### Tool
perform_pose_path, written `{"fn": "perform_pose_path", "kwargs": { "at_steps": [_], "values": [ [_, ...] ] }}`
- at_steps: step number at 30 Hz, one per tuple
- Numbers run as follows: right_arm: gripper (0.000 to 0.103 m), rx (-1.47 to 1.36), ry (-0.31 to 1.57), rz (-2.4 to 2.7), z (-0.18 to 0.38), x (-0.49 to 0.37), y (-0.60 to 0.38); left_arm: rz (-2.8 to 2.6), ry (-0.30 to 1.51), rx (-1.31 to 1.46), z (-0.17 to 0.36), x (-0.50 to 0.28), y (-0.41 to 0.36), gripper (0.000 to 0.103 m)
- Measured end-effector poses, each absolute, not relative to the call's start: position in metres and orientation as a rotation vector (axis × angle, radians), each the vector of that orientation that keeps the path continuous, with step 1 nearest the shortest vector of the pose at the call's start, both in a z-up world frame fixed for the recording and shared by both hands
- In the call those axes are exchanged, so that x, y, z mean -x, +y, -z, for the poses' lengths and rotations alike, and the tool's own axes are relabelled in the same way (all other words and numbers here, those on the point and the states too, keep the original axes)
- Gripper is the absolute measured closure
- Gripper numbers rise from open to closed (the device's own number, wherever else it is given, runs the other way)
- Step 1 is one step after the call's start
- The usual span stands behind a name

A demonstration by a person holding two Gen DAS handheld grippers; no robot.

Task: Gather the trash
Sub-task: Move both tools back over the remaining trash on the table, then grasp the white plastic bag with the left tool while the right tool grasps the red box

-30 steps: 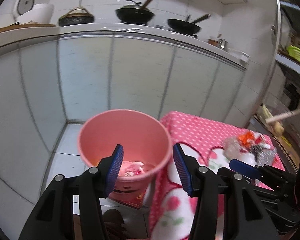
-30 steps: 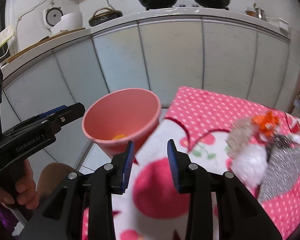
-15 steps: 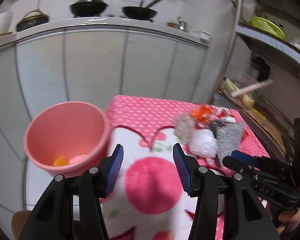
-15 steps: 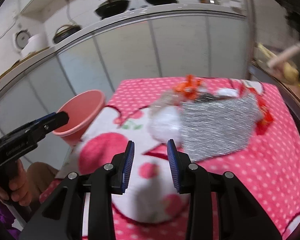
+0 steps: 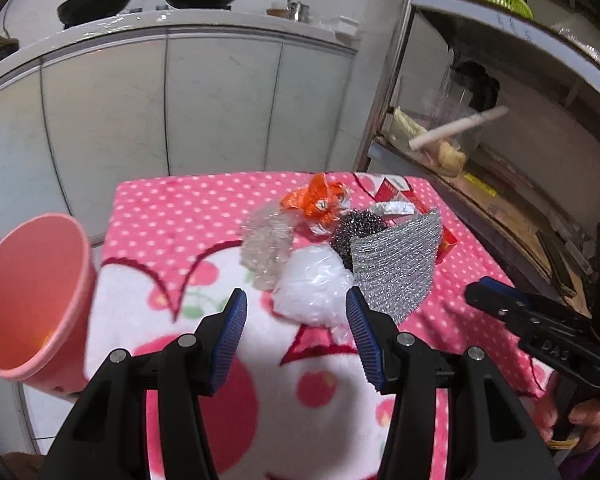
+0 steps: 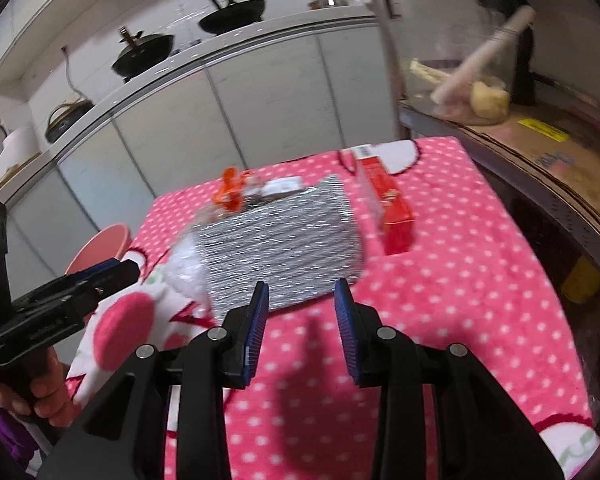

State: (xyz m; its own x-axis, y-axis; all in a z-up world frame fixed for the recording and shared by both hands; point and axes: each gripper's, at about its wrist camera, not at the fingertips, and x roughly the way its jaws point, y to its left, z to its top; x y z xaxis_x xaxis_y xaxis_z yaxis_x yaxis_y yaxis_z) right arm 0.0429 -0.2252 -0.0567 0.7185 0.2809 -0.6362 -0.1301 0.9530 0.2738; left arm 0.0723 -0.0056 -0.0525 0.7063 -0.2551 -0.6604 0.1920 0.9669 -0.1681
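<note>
Off to the left, the pink bin [image 5: 32, 300] stands just beside the edge of the desk [image 5: 172, 208], which is draped in a pink polka-dot blanket; something yellowish shows down inside the bin, so I'd guess a little has gone in, though what it is I can't make out. The left gripper [image 5: 294, 320] hovers over the blanket with its fingers [image 5: 230, 332] spread and nothing between them, lined up on the white plastic bag [image 5: 312, 284] at the near end of the trash pile. Beside that bag lie a crumpled clear wrapper [image 5: 266, 244] and an orange wrapper [image 5: 316, 200], then a dark steel-wool scourer [image 5: 358, 228] tucked under a silver mesh cloth [image 5: 400, 264], and at the far right a red carton [image 6: 388, 208]. The right gripper [image 6: 302, 316] is likewise released and carrying nothing, poised just short of the silver cloth's near edge. By my reckoning almost the whole job remains: every piece in the pile still sits on the desk, none is gripped, and the bin is well apart from the heap. As for writing, the red carton carries a white label and printing too blurred to read; raised lettering on the body of the right gripper looks like "DAS", though I wouldn't swear to it.
</note>
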Motion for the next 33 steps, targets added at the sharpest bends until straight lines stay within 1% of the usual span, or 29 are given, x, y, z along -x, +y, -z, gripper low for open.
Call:
{"fn": "perform_pose_path", "kwargs": {
  "at_steps": [6, 10, 11, 12, 14, 15, 16, 17, 20, 26, 33],
  "values": [
    [0.068, -0.234, 0.751, -0.198, 0.065, -0.05, -0.245, 0.246, 0.816, 0.105, 0.074, -0.097, -0.017, 0.052],
    [0.068, -0.231, 0.749, -0.186, 0.066, -0.058, -0.252, 0.241, 0.831, 0.095, 0.082, -0.104, -0.021, 0.052],
    [0.068, -0.232, 0.747, -0.184, 0.066, -0.06, -0.254, 0.243, 0.832, 0.095, 0.084, -0.105, -0.021, 0.054],
    [0.068, -0.234, 0.745, -0.182, 0.066, -0.063, -0.256, 0.25, 0.833, 0.097, 0.084, -0.106, -0.022, 0.056],
    [0.068, -0.236, 0.741, -0.178, 0.065, -0.069, -0.259, 0.259, 0.832, 0.101, 0.085, -0.107, -0.022, 0.066],
    [0.068, -0.235, 0.74, -0.176, 0.064, -0.072, -0.26, 0.266, 0.83, 0.103, 0.085, -0.106, -0.023, 0.069],
    [0.068, -0.234, 0.741, -0.176, 0.064, -0.076, -0.261, 0.272, 0.829, 0.104, 0.084, -0.105, -0.023, 0.077],
    [0.068, -0.234, 0.743, -0.175, 0.064, -0.08, -0.262, 0.279, 0.826, 0.103, 0.084, -0.104, -0.025, 0.083],
    [0.068, -0.234, 0.746, -0.173, 0.065, -0.089, -0.263, 0.278, 0.815, 0.099, 0.08, -0.098, -0.025, 0.09],
    [0.068, -0.223, 0.755, -0.158, 0.068, -0.11, -0.261, 0.268, 0.777, 0.112, 0.067, -0.085, -0.012, 0.093],
    [0.068, -0.181, 0.778, -0.093, 0.076, -0.132, -0.258, 0.254, 0.758, 0.145, 0.055, -0.075, 0.004, 0.093]
  ]
}}
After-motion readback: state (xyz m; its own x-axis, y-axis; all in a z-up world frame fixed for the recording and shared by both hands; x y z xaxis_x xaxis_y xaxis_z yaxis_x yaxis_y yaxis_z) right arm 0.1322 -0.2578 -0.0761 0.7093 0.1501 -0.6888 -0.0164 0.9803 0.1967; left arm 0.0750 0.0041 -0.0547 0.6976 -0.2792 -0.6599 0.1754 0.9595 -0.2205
